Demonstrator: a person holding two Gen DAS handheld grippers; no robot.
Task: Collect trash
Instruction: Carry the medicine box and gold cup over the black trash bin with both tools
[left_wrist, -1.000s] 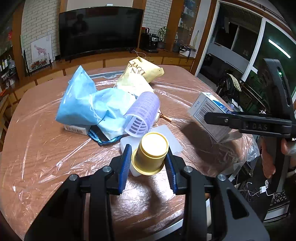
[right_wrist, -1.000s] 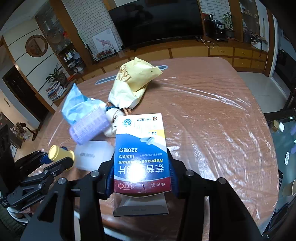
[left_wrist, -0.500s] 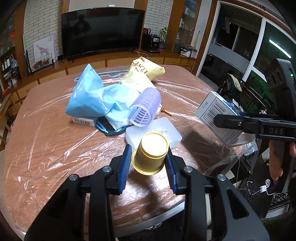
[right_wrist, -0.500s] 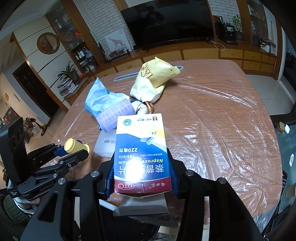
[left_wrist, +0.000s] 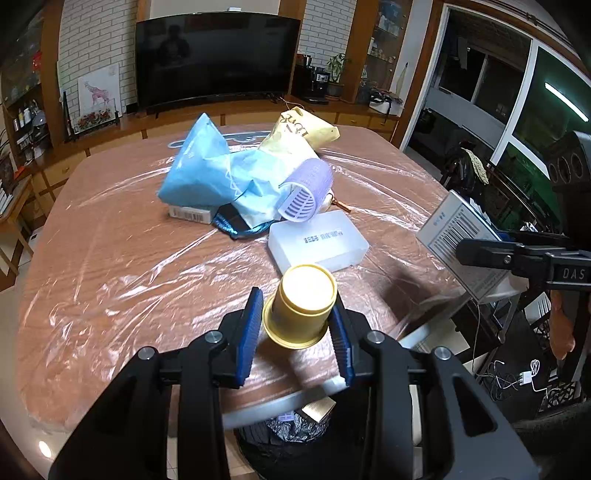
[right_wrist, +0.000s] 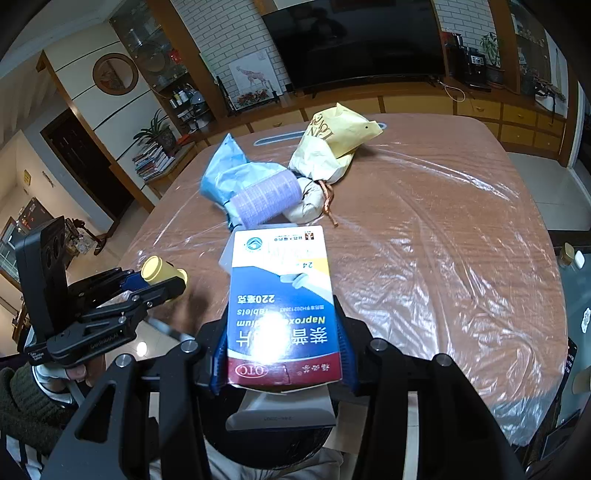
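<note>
My left gripper (left_wrist: 295, 328) is shut on a gold coffee capsule (left_wrist: 301, 304), held over the table's near edge; it also shows in the right wrist view (right_wrist: 160, 271). My right gripper (right_wrist: 282, 350) is shut on a medicine box (right_wrist: 282, 302), held past the near edge; the box shows in the left wrist view (left_wrist: 461, 243). A black-lined trash bin (left_wrist: 291, 432) stands below the edge. On the table lie a blue bag (left_wrist: 214, 173), a yellow bag (left_wrist: 299, 133), a purple hair roller (left_wrist: 306, 188) and a white plastic box (left_wrist: 317, 243).
The table (left_wrist: 110, 266) is covered in clear plastic film. A small barcode box (left_wrist: 190, 212) and a dark blue wrapper (left_wrist: 236, 227) lie under the blue bag. A TV and cabinets stand behind. A chair and cables are at the right.
Both grippers have pulled back toward the near edge with their loads. The trash bin has come into view below the left gripper.
</note>
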